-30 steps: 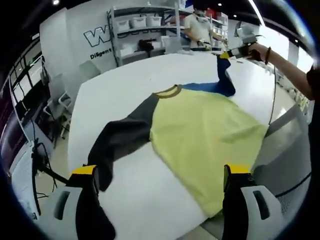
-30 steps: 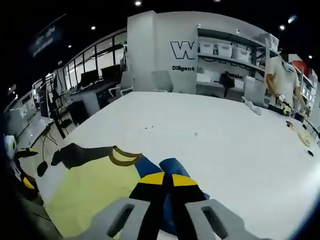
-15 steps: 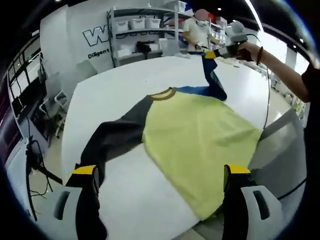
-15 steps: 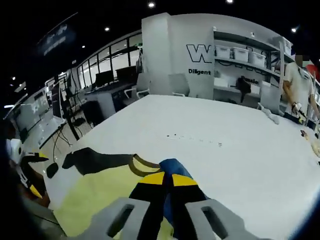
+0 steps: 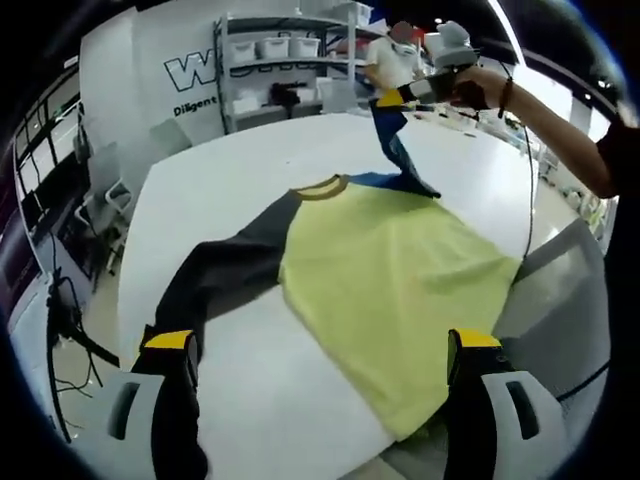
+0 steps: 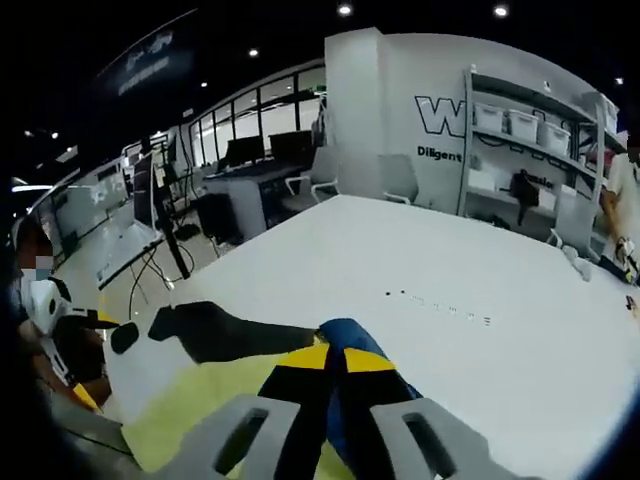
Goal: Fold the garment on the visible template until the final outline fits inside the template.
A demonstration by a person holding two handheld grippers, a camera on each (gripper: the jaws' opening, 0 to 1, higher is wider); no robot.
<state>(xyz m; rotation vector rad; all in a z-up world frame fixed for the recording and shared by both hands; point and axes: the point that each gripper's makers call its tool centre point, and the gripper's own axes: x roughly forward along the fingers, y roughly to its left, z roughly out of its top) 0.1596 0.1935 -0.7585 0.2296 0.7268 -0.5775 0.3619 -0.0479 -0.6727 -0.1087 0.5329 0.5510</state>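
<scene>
Step in hand, as I read it: folding the blue sleeve (image 5: 398,150) in over the yellow body (image 5: 400,270) of the garment. To do it well the right gripper (image 5: 405,96) needed to carry the cuff across and lay it flat, low and slow, so the sleeve didn't twist or drag the shoulder off line — otherwise the outline wouldn't land clean. No template marking could be made out on the surface (image 5: 250,165), so fit was a guess at that point.

Garment lay face-flat on the white surface: yellow torso toward the near edge with its hem close to the surface's corner, collar (image 5: 322,186) toward the middle, dark sleeve (image 5: 225,275) stretched out flat to the side. Blue sleeve was lifted off the surface, hanging from the cuff.

Right gripper: jaws were closed tight on the blue sleeve (image 6: 345,345) — in the right gripper view the cloth was pinched between the yellow-tipped jaws (image 6: 333,360), held well above the surface.

Left gripper (image 5: 325,345): jaws stood wide apart, nothing between them, hovering over the near edge, dark sleeve end just beside 1 jaw. Whether it touched the cloth couldn't be told.

Risk: hem overhanging the corner could slip.
</scene>
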